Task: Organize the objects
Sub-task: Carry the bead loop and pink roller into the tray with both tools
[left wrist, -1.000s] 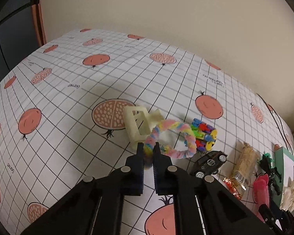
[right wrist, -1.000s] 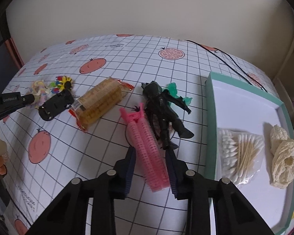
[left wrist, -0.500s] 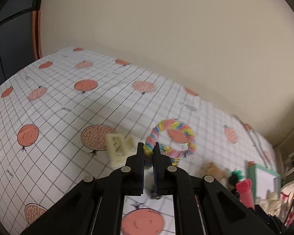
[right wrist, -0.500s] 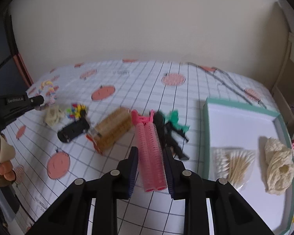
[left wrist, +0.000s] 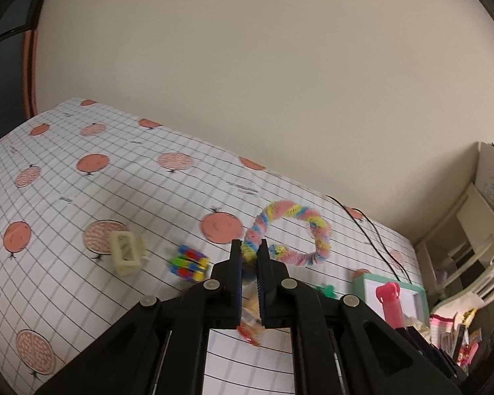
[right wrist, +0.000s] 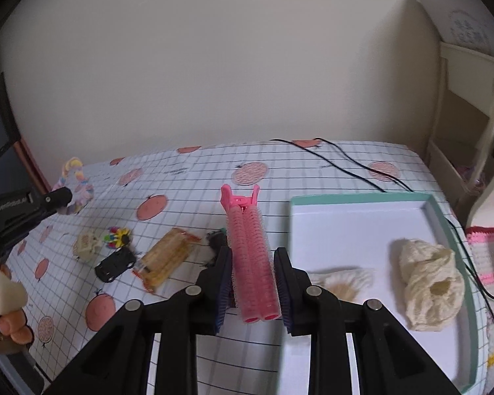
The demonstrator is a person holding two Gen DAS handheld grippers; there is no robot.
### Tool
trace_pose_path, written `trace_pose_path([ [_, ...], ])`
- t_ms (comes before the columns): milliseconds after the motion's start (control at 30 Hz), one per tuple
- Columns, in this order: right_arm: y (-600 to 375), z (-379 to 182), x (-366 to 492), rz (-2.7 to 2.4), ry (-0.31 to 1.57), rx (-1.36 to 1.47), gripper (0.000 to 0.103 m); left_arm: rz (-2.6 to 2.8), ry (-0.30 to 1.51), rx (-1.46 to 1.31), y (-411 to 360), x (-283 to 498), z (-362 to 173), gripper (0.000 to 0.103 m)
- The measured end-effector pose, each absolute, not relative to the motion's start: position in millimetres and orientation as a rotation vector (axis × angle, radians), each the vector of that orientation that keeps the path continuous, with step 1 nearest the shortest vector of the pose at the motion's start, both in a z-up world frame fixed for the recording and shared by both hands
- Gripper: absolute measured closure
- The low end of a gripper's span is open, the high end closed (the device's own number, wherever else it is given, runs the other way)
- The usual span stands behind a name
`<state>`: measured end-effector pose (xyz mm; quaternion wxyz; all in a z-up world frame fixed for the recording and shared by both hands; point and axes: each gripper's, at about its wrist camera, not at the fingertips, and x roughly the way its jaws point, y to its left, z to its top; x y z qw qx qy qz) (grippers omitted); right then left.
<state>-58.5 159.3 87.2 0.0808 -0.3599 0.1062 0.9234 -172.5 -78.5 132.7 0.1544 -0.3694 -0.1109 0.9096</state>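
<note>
My left gripper (left wrist: 249, 250) is shut on a pastel rainbow pipe-cleaner ring (left wrist: 316, 230), held up above the table; the same ring (right wrist: 77, 181) shows at the left in the right wrist view. My right gripper (right wrist: 252, 258) is shut on a pink hair roller clip (right wrist: 250, 253), lifted above the table beside the teal-rimmed white tray (right wrist: 451, 230). That roller (left wrist: 392, 306) also appears low at the right in the left wrist view, in front of the tray (left wrist: 359, 283).
On the fruit-print cloth lie a cream block (left wrist: 125, 256), a multicoloured toy (left wrist: 189, 263), a black toy car (right wrist: 115, 263), a snack packet (right wrist: 168, 258) and a dark figure (right wrist: 215, 242). The tray holds cotton swabs (right wrist: 342, 283) and cream netting (right wrist: 428, 283). A black cable (right wrist: 345, 161) crosses the far side.
Both grippers have risen and tilted up with their loads. The ring left the cream block; the pink roller came up off the table and now hangs near the tray.
</note>
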Motion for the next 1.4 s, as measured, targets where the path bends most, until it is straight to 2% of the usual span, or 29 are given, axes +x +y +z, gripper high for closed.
trace_pose_path([
  [400,216.6,82.3,-37.2,2.656,0.354,-1.06,0.075,2.489,-0.227,-1.057,-12.6,-145.8,137.7,0.096],
  [867,278.7,68.7,-6.0,2.543,0.402,-1.063,0.075,2.299,-0.06,-1.098,72.4,-95.6,117.3,0.095],
  [1400,293.2,46.5,1.0,2.504,0.434,-1.199,0.075,2.128,0.258,-1.223,129.8,-50.7,63.9,0.095],
])
